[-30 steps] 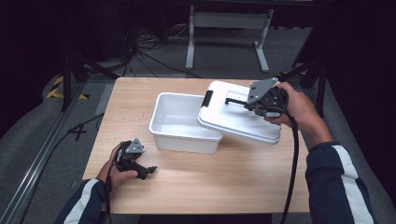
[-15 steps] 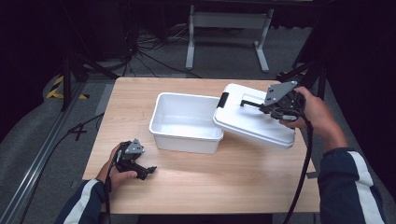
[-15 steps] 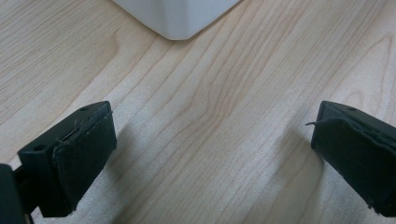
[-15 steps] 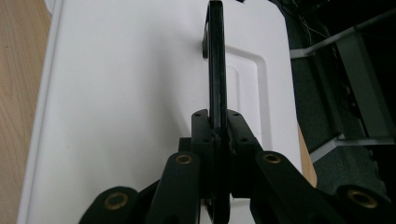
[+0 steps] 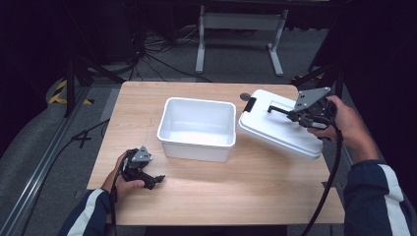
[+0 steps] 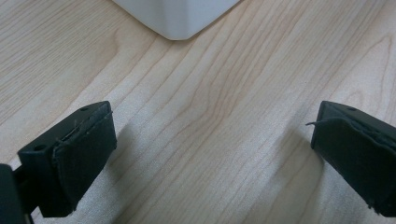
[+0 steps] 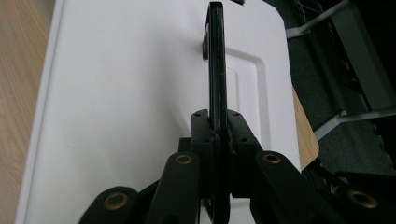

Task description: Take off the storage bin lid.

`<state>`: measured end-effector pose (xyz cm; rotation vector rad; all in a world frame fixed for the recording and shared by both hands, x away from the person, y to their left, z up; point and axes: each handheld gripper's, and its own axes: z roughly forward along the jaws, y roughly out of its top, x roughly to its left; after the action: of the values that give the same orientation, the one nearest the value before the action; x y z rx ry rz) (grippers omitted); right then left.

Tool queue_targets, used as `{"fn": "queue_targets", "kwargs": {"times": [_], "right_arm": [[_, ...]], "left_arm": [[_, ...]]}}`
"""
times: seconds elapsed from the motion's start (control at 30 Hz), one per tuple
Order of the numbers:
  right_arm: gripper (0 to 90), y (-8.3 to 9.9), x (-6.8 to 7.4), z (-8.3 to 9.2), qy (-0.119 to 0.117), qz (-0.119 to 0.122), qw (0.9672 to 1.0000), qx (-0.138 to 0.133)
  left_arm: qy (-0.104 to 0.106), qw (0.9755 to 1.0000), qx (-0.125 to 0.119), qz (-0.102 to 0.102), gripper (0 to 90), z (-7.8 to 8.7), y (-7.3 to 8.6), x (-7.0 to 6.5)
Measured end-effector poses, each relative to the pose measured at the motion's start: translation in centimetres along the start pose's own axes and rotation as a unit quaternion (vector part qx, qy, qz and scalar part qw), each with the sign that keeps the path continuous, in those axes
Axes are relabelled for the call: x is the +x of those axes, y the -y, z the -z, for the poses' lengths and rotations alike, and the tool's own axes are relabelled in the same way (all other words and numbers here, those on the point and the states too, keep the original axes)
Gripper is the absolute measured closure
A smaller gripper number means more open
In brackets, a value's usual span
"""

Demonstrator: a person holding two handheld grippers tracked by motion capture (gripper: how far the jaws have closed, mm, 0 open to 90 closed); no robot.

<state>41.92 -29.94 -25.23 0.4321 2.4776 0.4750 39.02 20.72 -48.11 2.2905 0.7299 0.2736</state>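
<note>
Currently the white lid is held to the right of the white storage bin, tilted, its lower edge apparently resting on the wooden table near the table's right edge. The right gripper is clenched on the lid's black handle, which stands upright between the jaws. The bin is seen open and empty at the table's middle. The left gripper is rested on the table in front of the bin's near left corner, its jaws spread wide and nothing between them. If the lid is being set aside, it should be lowered flat and fully supported by the table before the handle is let go, since its far side overhangs the table's right edge and could tip off.
</note>
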Motion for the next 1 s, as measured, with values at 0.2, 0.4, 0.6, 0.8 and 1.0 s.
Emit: {"fn": "queue_targets", "kwargs": {"times": [0.2, 0.4, 0.6, 0.8, 1.0], "right_arm": [[84.5, 1.0, -0.2, -0.5, 0.002, -0.012, 0.9999, 0.009], [84.4, 1.9, -0.4, -1.9, 0.0, -0.033, 0.9994, 0.012], [84.4, 2.4, -0.4, -3.2, -0.009, -0.041, 0.999, 0.017], [84.4, 2.9, -0.4, -4.4, -0.014, -0.054, 0.9983, 0.017], [84.4, 3.4, 0.0, -6.1, -0.024, -0.067, 0.9972, 0.024]], "left_arm": [[0.0, 1.0, 0.0, 0.0, 0.5, 0.0, 0.0, 0.0], [0.0, 1.0, 0.0, 0.0, 0.5, 0.0, 0.0, 0.0], [0.0, 1.0, 0.001, -0.002, 0.5, 0.0, 0.0, 0.0], [0.0, 1.0, 0.001, -0.002, 0.6, 0.0, 0.0, 0.0], [0.0, 1.0, 0.001, -0.002, 0.5, 0.0, 0.0, 0.0]]}}
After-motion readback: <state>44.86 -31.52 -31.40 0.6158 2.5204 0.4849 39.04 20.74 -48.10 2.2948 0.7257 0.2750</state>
